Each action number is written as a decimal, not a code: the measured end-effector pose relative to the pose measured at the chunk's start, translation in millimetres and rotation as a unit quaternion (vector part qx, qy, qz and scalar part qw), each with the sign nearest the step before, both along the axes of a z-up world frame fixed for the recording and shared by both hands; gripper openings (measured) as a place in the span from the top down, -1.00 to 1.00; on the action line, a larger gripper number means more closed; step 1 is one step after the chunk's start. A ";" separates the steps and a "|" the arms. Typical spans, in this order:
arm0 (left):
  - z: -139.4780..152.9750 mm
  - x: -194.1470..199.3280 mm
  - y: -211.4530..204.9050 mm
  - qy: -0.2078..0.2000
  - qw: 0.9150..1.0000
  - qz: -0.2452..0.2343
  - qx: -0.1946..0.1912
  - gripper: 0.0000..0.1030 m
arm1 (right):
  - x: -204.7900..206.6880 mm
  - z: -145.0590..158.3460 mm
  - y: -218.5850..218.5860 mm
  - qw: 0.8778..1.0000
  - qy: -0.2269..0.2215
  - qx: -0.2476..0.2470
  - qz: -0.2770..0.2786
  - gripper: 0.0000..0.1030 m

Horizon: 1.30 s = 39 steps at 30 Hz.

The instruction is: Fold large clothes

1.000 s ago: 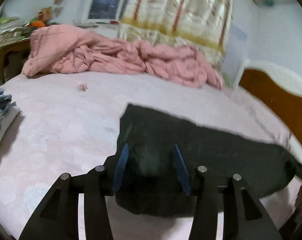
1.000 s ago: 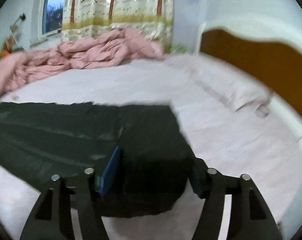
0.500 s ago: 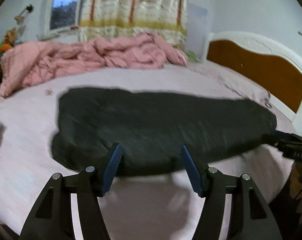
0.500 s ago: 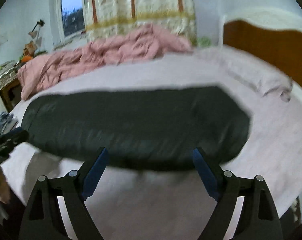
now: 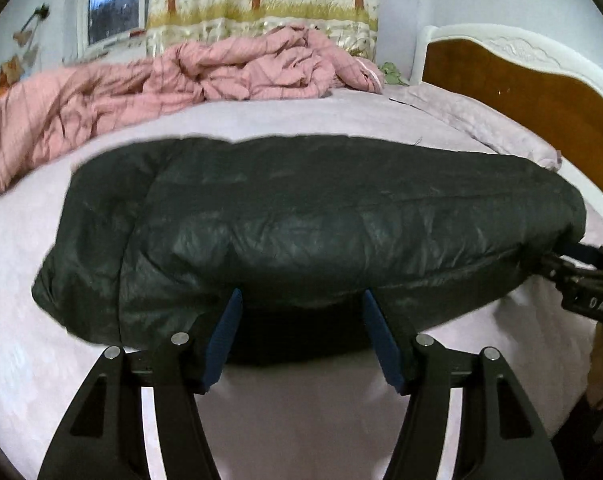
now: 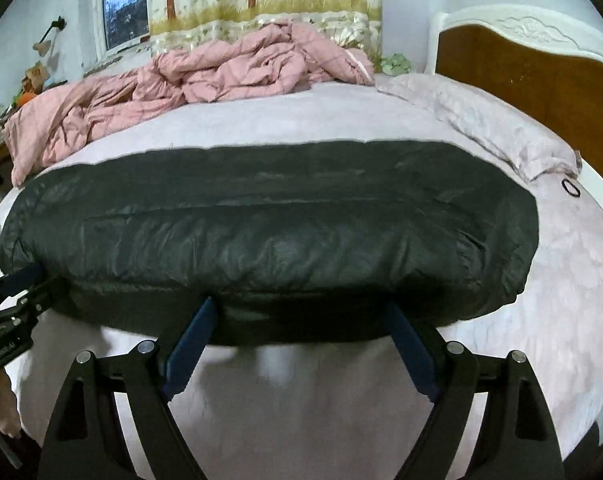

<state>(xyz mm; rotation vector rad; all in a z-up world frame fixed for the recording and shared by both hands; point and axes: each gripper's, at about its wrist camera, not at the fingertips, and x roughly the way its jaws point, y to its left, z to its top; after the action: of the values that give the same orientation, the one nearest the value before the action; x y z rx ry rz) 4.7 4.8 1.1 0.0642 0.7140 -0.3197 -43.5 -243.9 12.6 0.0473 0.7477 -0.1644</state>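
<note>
A dark green puffy garment lies folded into a long band across the near part of the pink bed; it also fills the middle of the right wrist view. My left gripper is open and empty just in front of the garment's near edge. My right gripper is open wider and empty, also at the near edge. The right gripper shows at the right edge of the left wrist view; the left gripper shows at the left edge of the right wrist view.
A crumpled pink quilt lies at the far side of the bed. A wooden headboard with white trim stands at the right. A pale pillow lies before it. A small black ring lies on the sheet.
Both grippers have let go of the garment and pulled back toward the bed's near edge. The garment, held a second ago, now lies folded lengthwise on the bed.
</note>
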 end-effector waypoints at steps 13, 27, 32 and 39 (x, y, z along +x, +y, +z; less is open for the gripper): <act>29.7 -2.3 -0.5 -0.040 0.999 -0.013 -0.019 -0.23 | -11.1 42.5 8.8 0.996 -0.079 -0.017 0.024 -0.69; 6.8 87.0 -17.9 0.101 0.986 -0.012 -0.132 0.80 | 91.0 12.3 14.3 0.983 0.033 0.167 0.068 0.65; -0.4 76.1 -13.5 0.059 0.989 -0.019 -0.132 0.80 | 98.4 11.4 36.4 0.979 0.034 0.173 0.104 0.67; -0.1 64.7 -2.7 -0.015 0.994 -0.012 -0.106 0.65 | 120.6 -32.9 61.9 0.991 0.069 0.064 0.095 0.78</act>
<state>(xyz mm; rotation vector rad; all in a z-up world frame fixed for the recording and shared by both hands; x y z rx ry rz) 69.4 2.1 1.0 -0.1228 0.6461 -0.4157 77.0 -182.0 -20.3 0.0878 0.8956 0.0632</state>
